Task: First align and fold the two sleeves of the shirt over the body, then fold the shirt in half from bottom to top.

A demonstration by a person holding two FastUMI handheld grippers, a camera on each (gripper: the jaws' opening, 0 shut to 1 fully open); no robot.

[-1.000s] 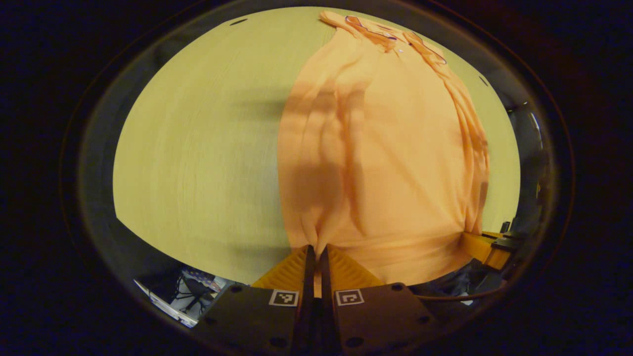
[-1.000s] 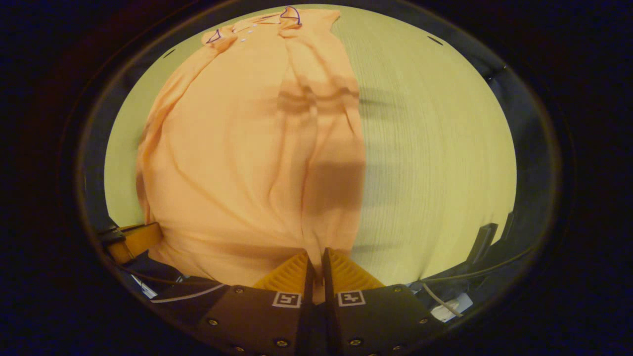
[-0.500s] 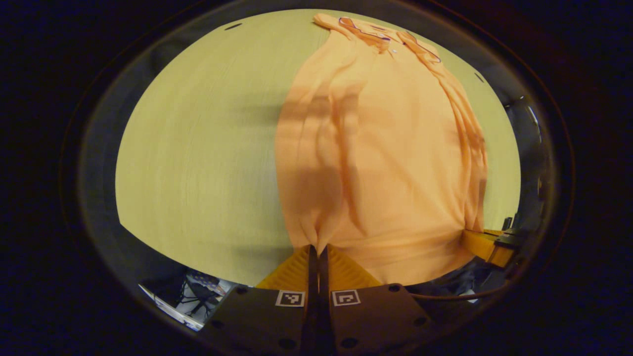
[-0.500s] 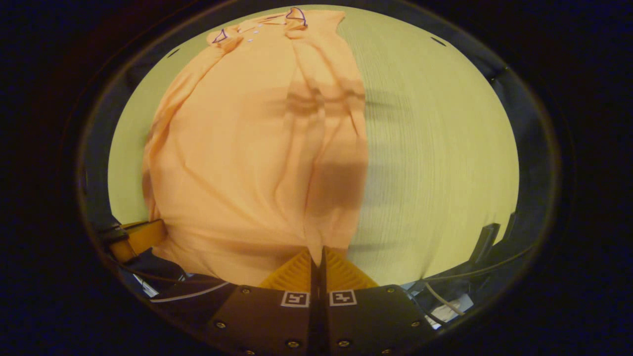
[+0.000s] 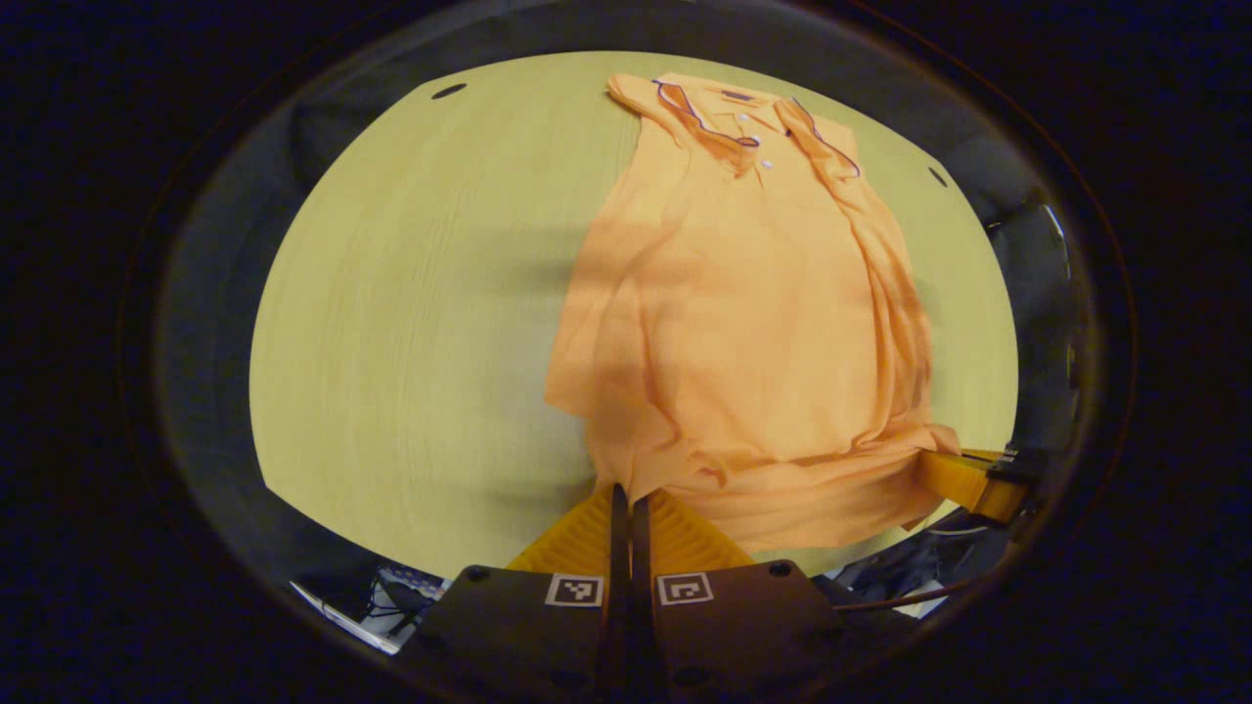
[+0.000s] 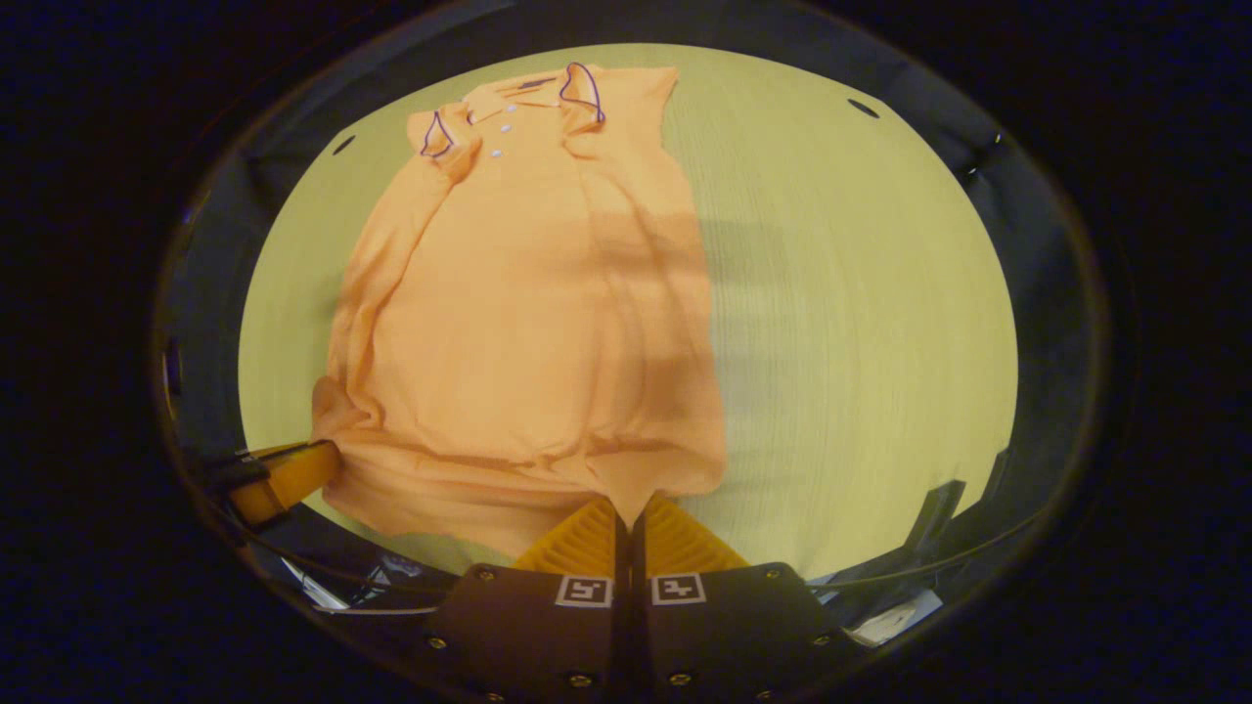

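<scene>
Sleeves look folded in; each tool, left tool and right tool, pinches the polo shirt hem, half-fold remaining

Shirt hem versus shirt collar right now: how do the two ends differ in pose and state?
The hem is lifted and rumpled, pinched at its corners by the left gripper and the right gripper. The collar lies flat on the table, untouched. The hem is the near end in both views; the collar is the far end. Both belong to one orange shirt.
</scene>
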